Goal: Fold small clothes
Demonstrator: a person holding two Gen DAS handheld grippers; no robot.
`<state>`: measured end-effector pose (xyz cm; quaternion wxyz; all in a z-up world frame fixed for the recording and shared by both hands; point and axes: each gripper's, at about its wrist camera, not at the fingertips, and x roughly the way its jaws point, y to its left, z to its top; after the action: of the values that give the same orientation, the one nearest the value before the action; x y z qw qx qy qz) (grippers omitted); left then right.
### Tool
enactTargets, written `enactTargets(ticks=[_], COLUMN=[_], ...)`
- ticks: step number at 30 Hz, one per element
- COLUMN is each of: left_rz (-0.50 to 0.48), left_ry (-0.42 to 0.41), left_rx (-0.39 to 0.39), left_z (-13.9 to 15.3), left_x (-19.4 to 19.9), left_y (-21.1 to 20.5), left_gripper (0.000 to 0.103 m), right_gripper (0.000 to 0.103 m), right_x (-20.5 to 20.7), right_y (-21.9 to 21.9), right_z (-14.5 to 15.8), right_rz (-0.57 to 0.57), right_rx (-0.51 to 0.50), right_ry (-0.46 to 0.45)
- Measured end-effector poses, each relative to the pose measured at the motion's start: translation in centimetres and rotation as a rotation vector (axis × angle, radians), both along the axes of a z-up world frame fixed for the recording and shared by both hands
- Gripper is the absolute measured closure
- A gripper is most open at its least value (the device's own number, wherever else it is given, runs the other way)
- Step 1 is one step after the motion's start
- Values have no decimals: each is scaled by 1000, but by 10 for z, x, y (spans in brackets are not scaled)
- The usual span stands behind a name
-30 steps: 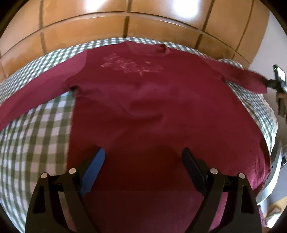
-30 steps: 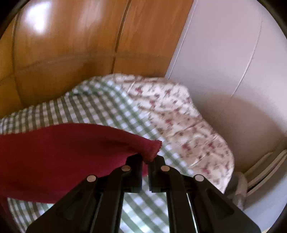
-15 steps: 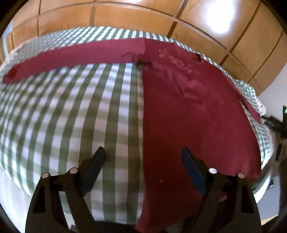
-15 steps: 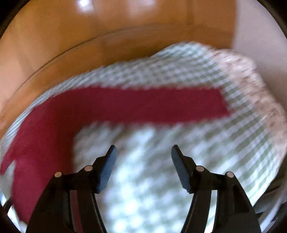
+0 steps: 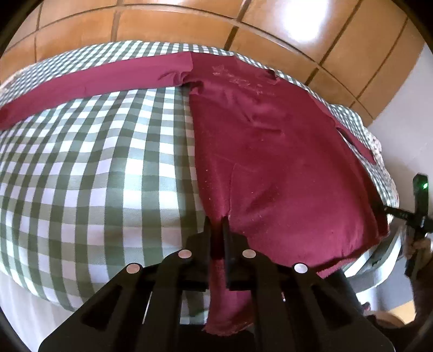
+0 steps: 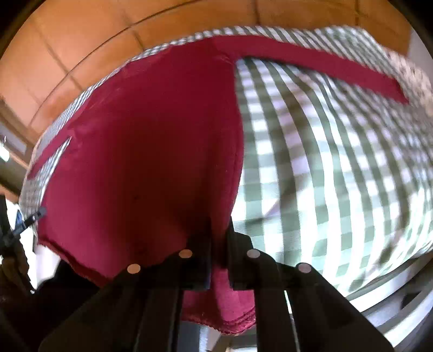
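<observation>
A dark red long-sleeved shirt [image 5: 270,151] lies flat on a green and white checked cloth [image 5: 94,176], sleeves spread to both sides. My left gripper [image 5: 216,224] is shut on the shirt's bottom left corner at the hem. In the right wrist view the shirt [image 6: 151,162] fills the left half, and my right gripper [image 6: 219,224] is shut on its bottom right corner; the hem hangs below the fingers. The right gripper also shows at the far right of the left wrist view [image 5: 416,214].
The checked cloth [image 6: 338,176] covers a surface with a metal rim [image 5: 379,270] at its near edge. Wooden panelled doors [image 5: 243,24] stand behind it. A floral cloth [image 6: 416,78] lies at the far right end.
Both grippers went from open to shut on the shirt's bottom hem corners. The right gripper let go of the sleeve cuff and moved down to the hem; the left moved left.
</observation>
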<state>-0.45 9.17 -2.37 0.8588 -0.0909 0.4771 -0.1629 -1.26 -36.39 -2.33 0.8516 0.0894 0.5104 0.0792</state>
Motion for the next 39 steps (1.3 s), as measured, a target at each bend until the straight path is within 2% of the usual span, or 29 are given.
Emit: enactTargets(ticks=[4,10,11,12,13,14,15,18,21,24,28,31,33,39], left_rz=[-4,20,24,28,39,57,69,75,77,57,54,60,57,51], left_ry=[13,68,61,40,11,-32,-62,-123,-158,-155,-145,-131,-121,-111], left_rx=[12,40,56,74,84,82,74,63,70,79,124,139,154,182], left_z=[1,-3,1,7,13,23,29,42,43,36,24,15,9,-2], left_x=[-18,-37,-37,-37,-36,-34,-30,-8,21,43,68,77,80,83], left_y=[7,19,19,19,19,20,20,10,-14,-40,-64,-74,-78,-86], left_gripper=[98,98,88,72,62,44,38,38,38,38,38,37,29,22], right_gripper=[96,96,95,94,91,90,88,74,74,74,74,74,74,73], right_x=[-20,-35,-35,-30,-28,-26,-21,-2,20,46,78,97,112,144], right_y=[3,5,3,0,-3,-9,-16,-56,-105,-158,-219,-253,-274,-318], right_z=[11,-16,-17,-16,-14,-10,-8,-5,-10,-19,-27,-29,-29,-43], right_rz=[43,35,28,20,7,-12,-43,-187,-363,-555,-759,-852,-912,-998], right_rx=[-12,26,45,57,69,74,82,154,248,350,419,478,474,482], right_ry=[-15,75,71,69,65,54,39,-2,-32,-73,-118,-136,-139,-119])
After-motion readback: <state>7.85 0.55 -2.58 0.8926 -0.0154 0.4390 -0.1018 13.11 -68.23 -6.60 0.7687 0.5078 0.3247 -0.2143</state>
